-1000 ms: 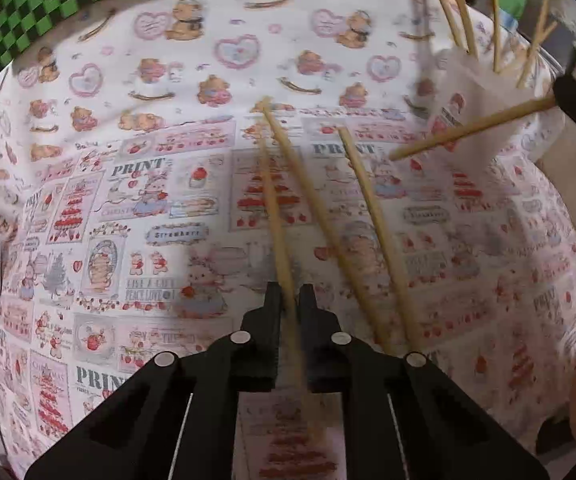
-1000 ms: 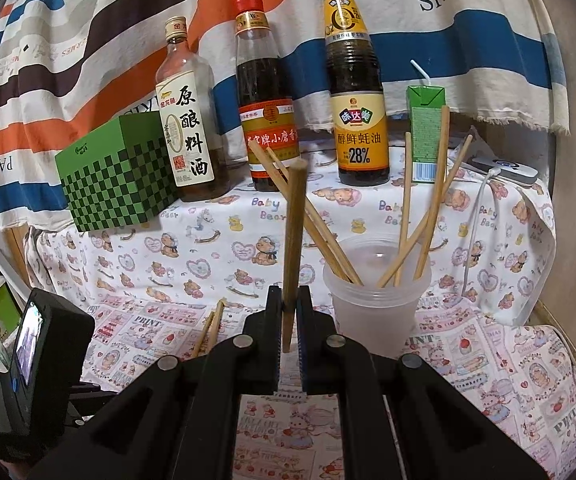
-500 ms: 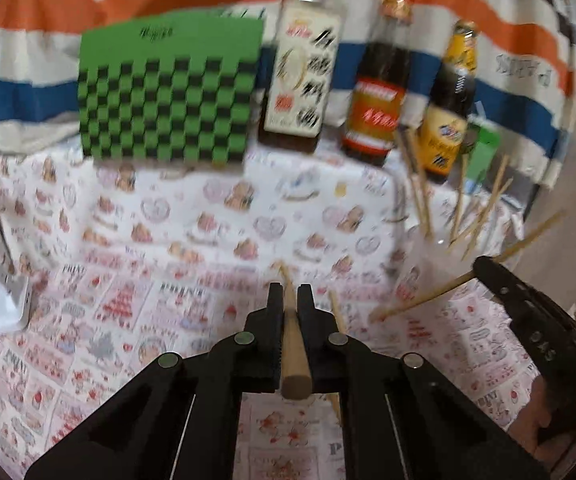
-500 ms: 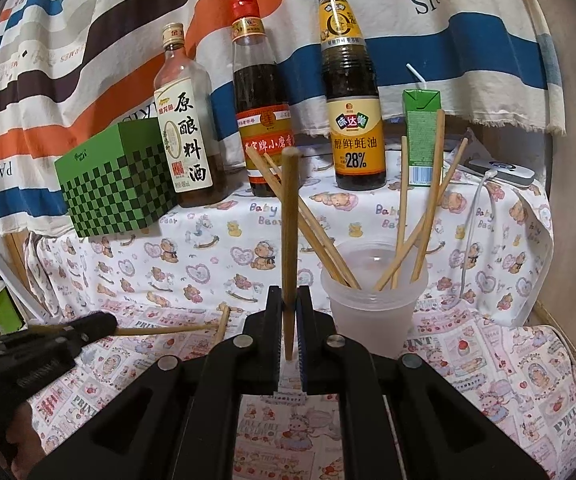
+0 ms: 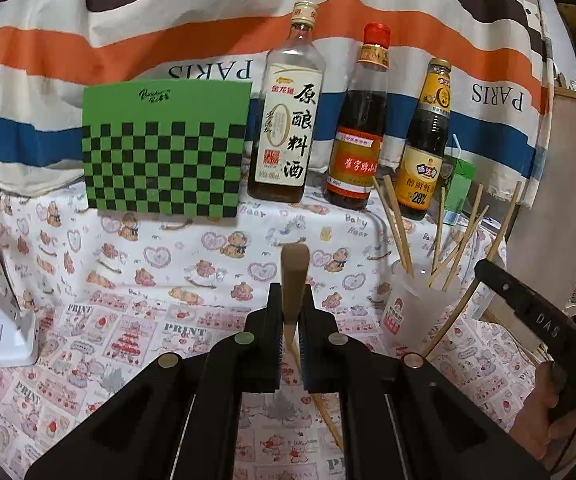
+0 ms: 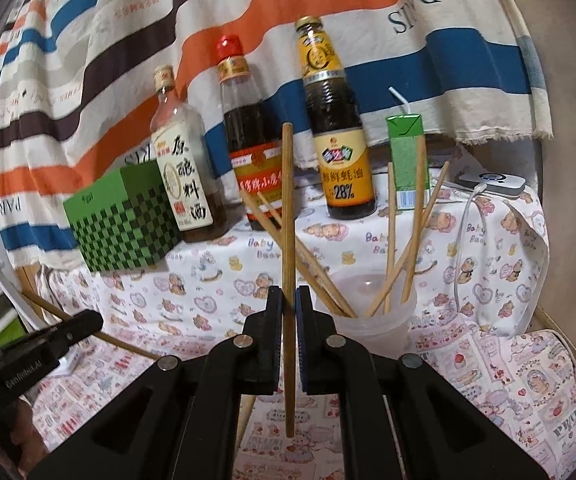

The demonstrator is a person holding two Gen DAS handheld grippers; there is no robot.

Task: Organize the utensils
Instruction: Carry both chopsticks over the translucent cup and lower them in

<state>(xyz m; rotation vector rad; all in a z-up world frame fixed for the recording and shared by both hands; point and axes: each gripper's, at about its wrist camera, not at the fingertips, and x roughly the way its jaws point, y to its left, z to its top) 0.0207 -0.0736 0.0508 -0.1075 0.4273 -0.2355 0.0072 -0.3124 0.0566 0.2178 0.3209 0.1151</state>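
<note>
The step in hand reads as carrying two chopsticks to the translucent cup (image 6: 366, 312) and dropping them in with the rest; to do it well, each tool should probably come over the cup's mouth with its stick turned steeply, thin end down, and let go only once the tip is inside the rim, because the sticks already there fan outward and a sideways nudge could tip the light cup; taking turns would likely keep the two tools from crossing. The worktop (image 5: 128, 288) wears a bear-print cloth and stands before a striped hanging (image 5: 128, 40). On it, counted from big to small: one green checkered box (image 5: 164, 148); three sauce bottles (image 5: 288, 120) in a row; one green drink carton (image 6: 406, 160) with a straw; one cup, near the worktop's right side; about five chopsticks standing in the cup, though overlaps make the count unsure. The right tool (image 6: 288, 312) is clamped on one upright chopstick (image 6: 287, 208), just left of the cup; the left tool (image 5: 290, 312) is clamped on another chopstick (image 5: 294, 276), seen end-on, well left of the cup; at least one more stick (image 5: 324, 412) lies on the cloth below the left tool.
</note>
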